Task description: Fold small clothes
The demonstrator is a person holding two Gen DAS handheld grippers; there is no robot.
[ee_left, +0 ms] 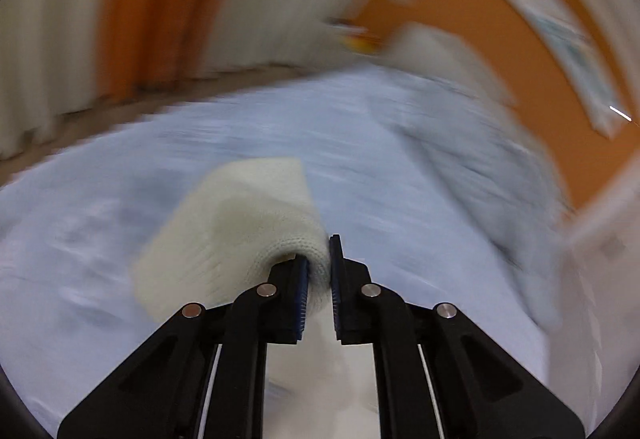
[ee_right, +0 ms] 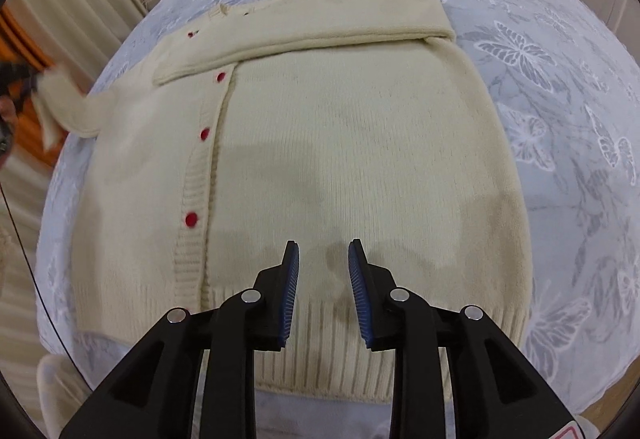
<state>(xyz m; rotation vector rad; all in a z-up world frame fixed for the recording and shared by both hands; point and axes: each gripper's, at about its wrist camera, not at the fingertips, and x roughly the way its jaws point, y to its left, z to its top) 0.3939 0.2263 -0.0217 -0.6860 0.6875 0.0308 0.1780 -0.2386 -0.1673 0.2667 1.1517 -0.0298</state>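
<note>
our left tongs (ee_left: 319,263) were clamped on the cream sleeve (ee_left: 232,223), lifted off the cardigan (ee_right: 320,167) spread on the bed (ee_right: 560,119). our right tongs (ee_right: 323,263) hung open above the cardigan's hem. we judged a hurried swing could slip the knit free or drag the cardigan's folded sleeve (ee_right: 304,23) askew.

Left gripper (ee_left: 319,263) clamped on cloth; right gripper (ee_right: 323,259) parted, empty.

Close claw-mounted views, shared cardigan (ee_right: 320,143)
</note>
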